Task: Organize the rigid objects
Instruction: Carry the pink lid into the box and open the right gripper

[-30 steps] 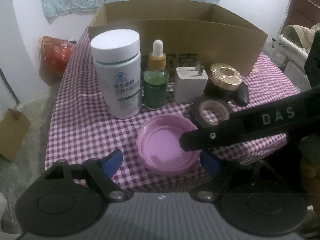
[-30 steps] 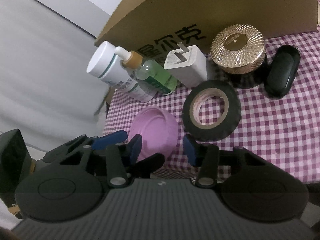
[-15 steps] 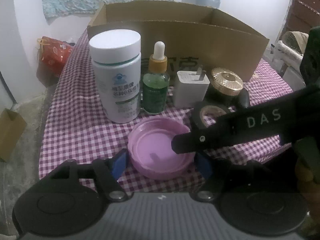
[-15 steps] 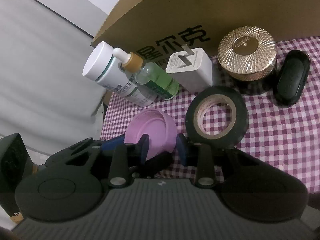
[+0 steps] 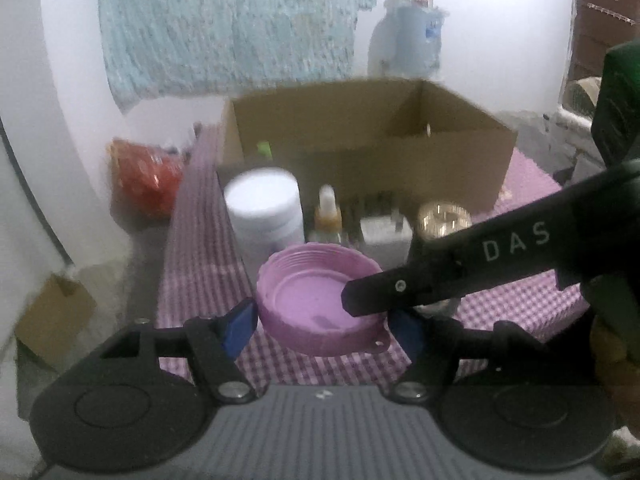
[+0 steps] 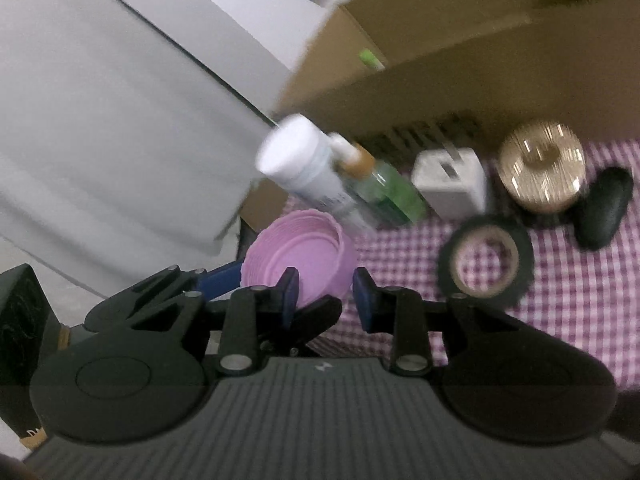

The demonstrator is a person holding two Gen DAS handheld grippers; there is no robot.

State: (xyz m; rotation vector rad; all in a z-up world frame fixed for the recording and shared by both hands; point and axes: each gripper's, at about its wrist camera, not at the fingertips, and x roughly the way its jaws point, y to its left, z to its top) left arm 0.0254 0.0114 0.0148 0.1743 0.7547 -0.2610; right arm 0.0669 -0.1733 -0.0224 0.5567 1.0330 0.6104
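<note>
Left wrist view. Our left tongs (image 5: 320,322) grip the pink lid (image 5: 318,304) across its width, one blue pad at each side of the rim, and carry it clear of the worktop (image 5: 200,248). The lid sits hollow side up. A finger of our right tongs (image 5: 404,294) reaches in from the right, its tip over the lid's right rim. Beyond the tongs stand, blurred: a white jar (image 5: 264,216), a dropper bottle (image 5: 328,216), a white plug (image 5: 386,236) and a gold-lidded jar (image 5: 444,216). Behind these is the cardboard box (image 5: 368,156), open at the top, with one small green item (image 5: 263,148) showing inside.

Right wrist view. Our right tongs (image 6: 325,296) are nearly closed on the lid's (image 6: 300,256) near wall, one pad inside the hollow and one outside; whether the pads press we cannot quite tell, but we take it as a pinch. A blue pad of the left tongs (image 6: 218,280) sits at the lid's left side. Ahead and to the right of the tongs lie a roll of black tape (image 6: 486,260) and a dark oval case (image 6: 604,208); the jar, bottle and plug stand ahead, before the box (image 6: 460,72).

Progress, as we judge it: early. One lid is lifted and bound, we suppose, for the box. Six items are not yet put away.
</note>
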